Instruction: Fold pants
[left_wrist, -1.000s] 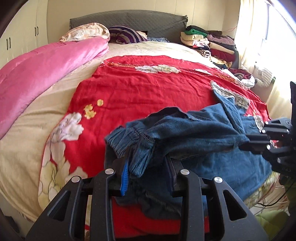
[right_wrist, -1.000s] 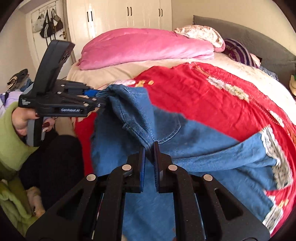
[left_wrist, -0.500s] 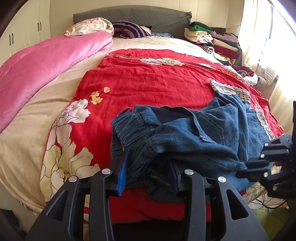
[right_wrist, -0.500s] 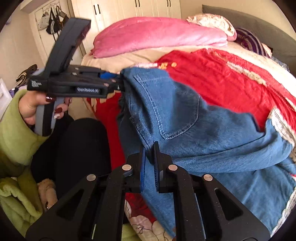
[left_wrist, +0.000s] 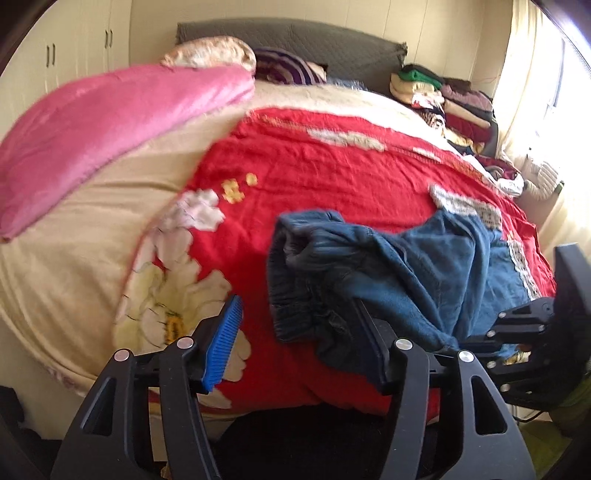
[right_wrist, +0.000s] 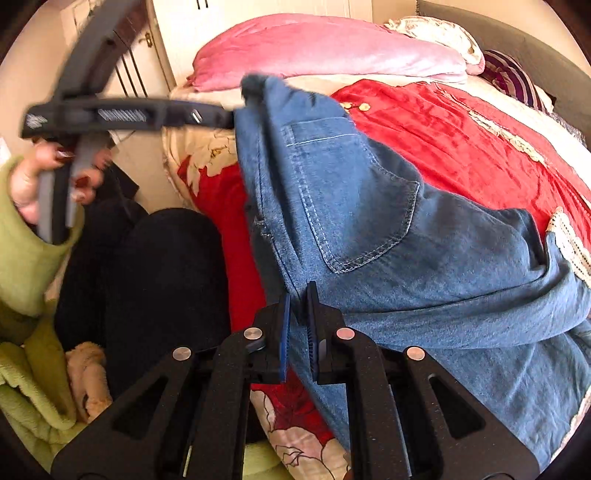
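Nearest, the right gripper (right_wrist: 295, 325) has its fingers clenched on the waist edge of the denim pants (right_wrist: 388, 236). The left gripper (left_wrist: 295, 336) stands spread wide, grasping nothing, though the waistband drapes against its right finger (left_wrist: 369, 343). The pants lie bunched at the near edge of the bed, on the red blanket (left_wrist: 332, 173); no clean fold shows, so by my reading they have yet to be laid flat, with every fold left to make

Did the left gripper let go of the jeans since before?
Yes. The left gripper has spread open; the jeans waistband now only drapes on one finger, lower against the red blanket. The right gripper holds them.
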